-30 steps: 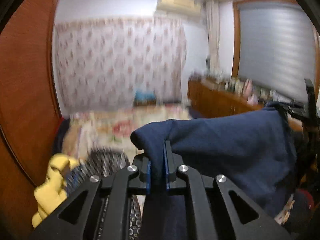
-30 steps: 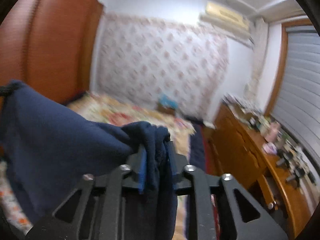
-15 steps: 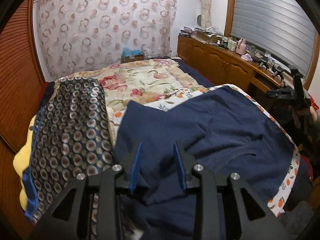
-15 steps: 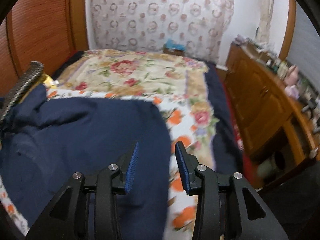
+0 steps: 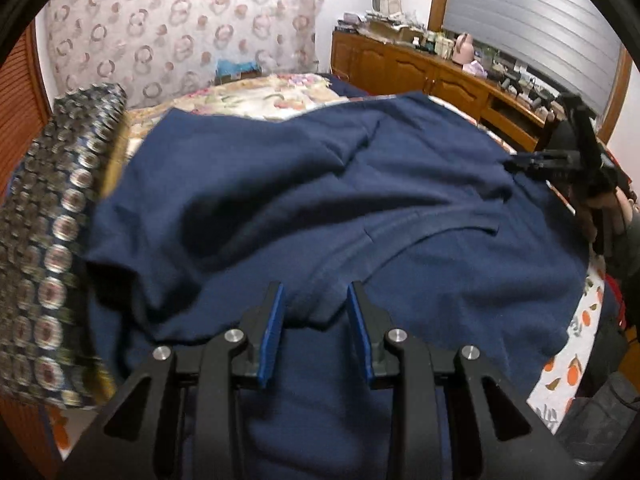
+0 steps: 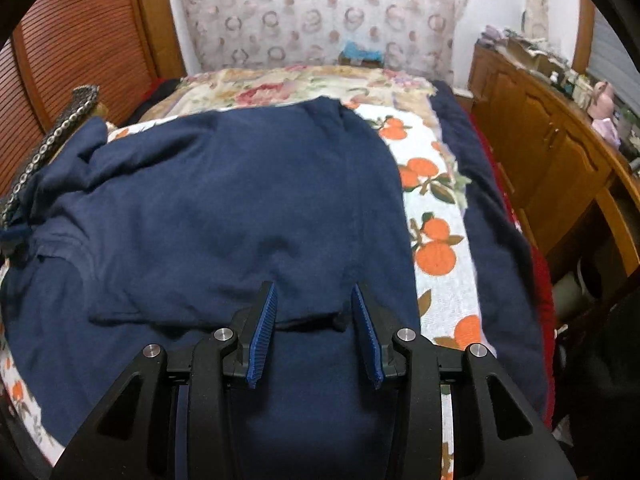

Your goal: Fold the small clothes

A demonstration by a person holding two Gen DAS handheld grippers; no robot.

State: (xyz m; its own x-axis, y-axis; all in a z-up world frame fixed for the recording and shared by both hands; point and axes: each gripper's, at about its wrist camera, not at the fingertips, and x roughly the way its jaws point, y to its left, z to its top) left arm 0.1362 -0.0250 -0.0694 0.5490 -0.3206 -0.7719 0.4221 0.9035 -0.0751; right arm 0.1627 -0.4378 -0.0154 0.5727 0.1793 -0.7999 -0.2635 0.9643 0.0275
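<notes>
Floral bedding [image 6: 304, 84] covered the bed, with an orange-print cloth [image 6: 436, 216] spread over it and a wooden dresser [image 6: 552, 148] along the side. On that cloth lay the navy garment [image 6: 240, 208], rumpled, one layer lapped over another. Both the left gripper [image 5: 316, 308] and the right gripper [image 6: 314, 304] hovered just above its near fold, jaws parted and holding nothing. Beside it sat a patterned dark cushion [image 5: 52, 240]
</notes>
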